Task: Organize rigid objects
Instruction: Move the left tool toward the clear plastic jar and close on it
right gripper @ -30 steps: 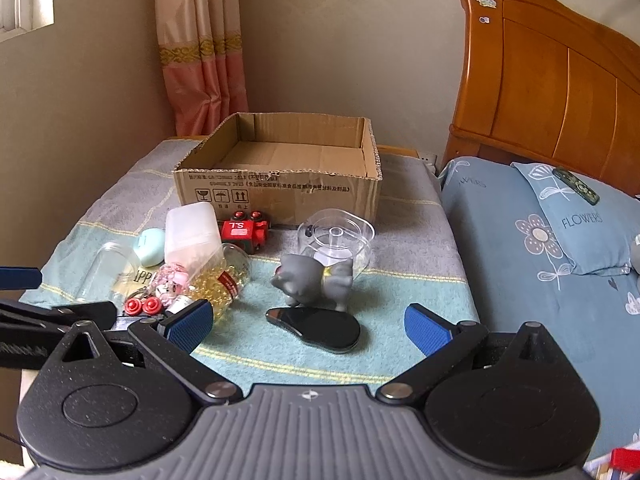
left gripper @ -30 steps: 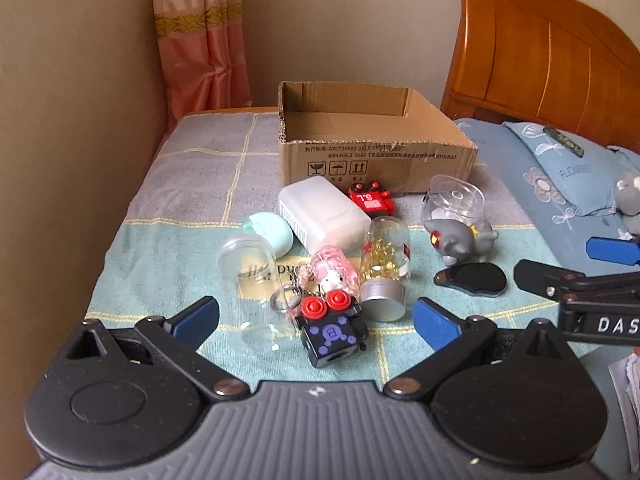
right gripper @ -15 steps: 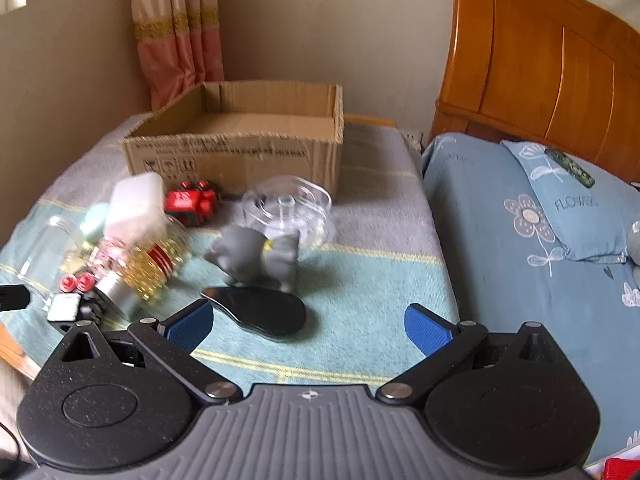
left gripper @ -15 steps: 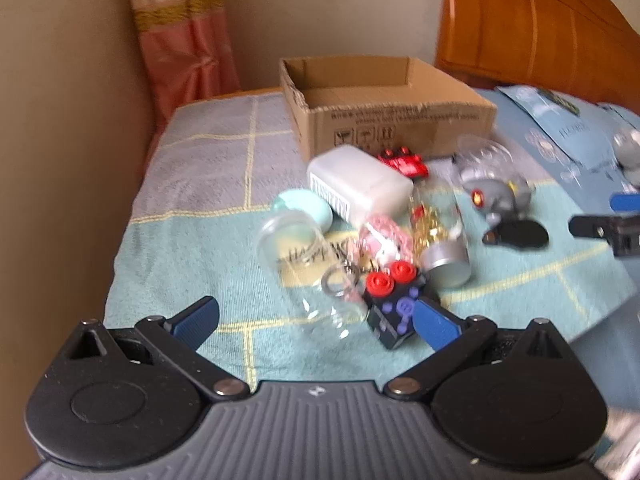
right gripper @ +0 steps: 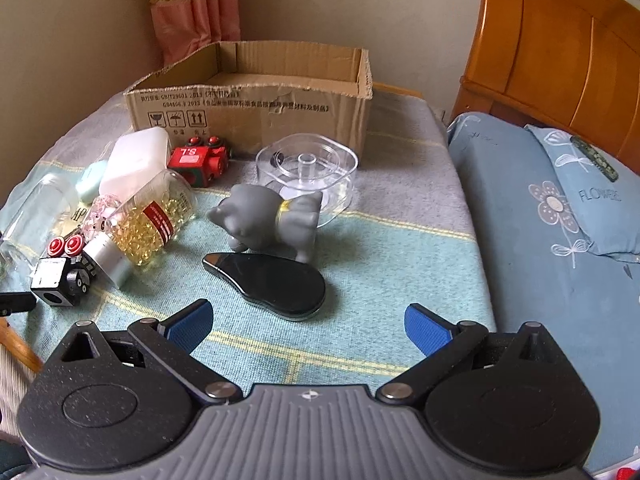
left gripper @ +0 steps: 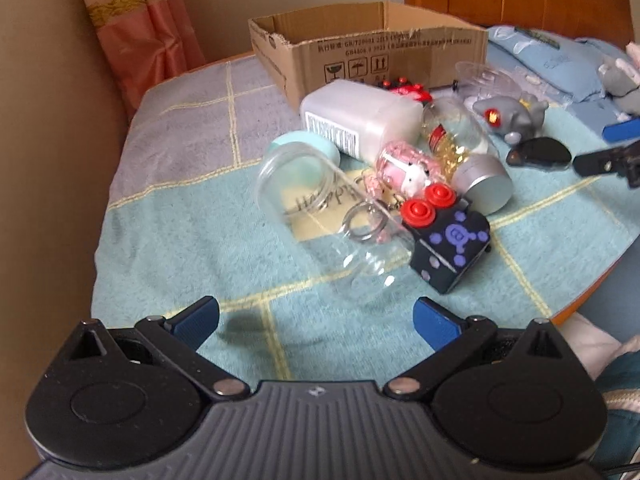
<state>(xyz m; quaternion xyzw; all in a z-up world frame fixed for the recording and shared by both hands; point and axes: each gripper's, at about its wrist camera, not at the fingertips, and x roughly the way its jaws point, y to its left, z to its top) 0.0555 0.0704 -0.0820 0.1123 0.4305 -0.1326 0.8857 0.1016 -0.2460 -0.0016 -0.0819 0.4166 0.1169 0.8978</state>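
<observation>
Lying on its side at the left of the checked cloth (left gripper: 168, 240), a clear jar (left gripper: 320, 208) is facing the left gripper (left gripper: 316, 320) — spread wide, gripping nothing. Rightward, a black oval piece (right gripper: 272, 284) is sitting before the right gripper (right gripper: 308, 328), also gaping empty, the cardboard box (right gripper: 256, 108) behind.
</observation>
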